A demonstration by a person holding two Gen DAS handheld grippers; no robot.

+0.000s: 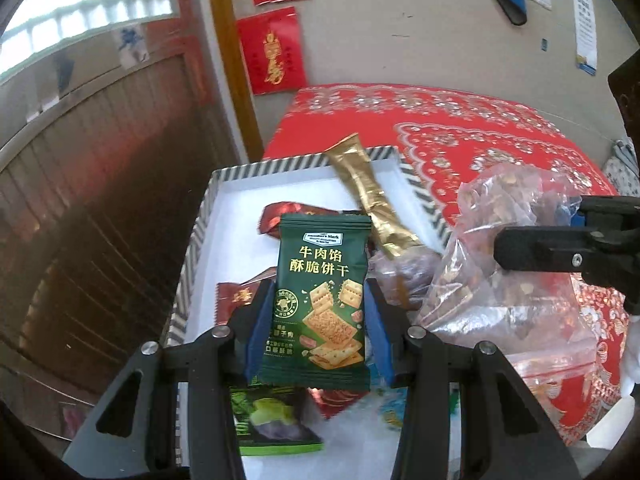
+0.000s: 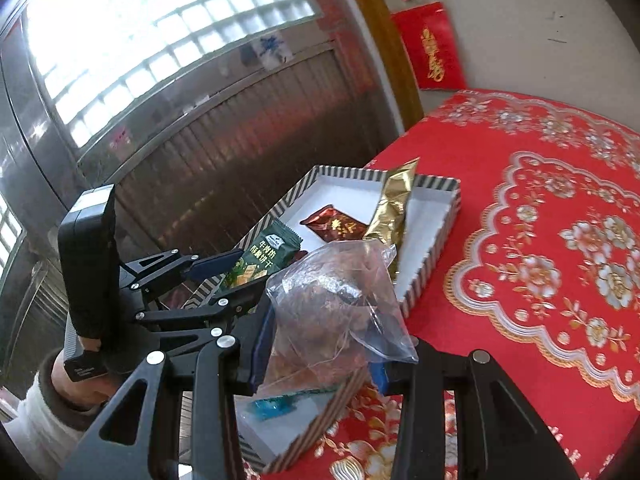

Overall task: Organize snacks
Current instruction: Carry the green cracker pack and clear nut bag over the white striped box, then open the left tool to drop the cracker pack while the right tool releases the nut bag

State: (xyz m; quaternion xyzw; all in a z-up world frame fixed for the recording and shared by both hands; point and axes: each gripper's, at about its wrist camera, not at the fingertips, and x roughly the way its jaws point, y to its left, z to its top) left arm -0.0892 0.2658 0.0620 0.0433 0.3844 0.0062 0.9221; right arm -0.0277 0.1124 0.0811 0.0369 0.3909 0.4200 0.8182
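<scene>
**snackwatcher:** So what's each hand carrying right now?

**benchlurker:** Left tongs are pinching a dark green biscuit packet, blue pads pressing on both of its side edges, packet standing upright in the lower middle of the left wrist view. It's hanging over the striped-rim box, which is sitting on the bench under a red floral cloth.

**snackwatcher:** And the right one?

**benchlurker:** Right tongs are squeezing a clear plastic bag of brownish bits, lower middle of the right wrist view. The bag is bulging up between the blue pads, hovering over the near right part of the box.

**snackwatcher:** Anything lying in the box already?

**benchlurker:** Yep. A long gold pouch is leaning across the far rim, tip poking out past the edge. A dark red wrapper is lying flat on the white floor of the box, a green pack is sitting at the bottom of the left view under the tongs, and a small blue wrapper is showing near the box's close corner in the right view. There's more red foil in there too, partly hidden.

**snackwatcher:** Background?

**benchlurker:** Red paper decorations are hanging on the wall, upper middle.
</scene>
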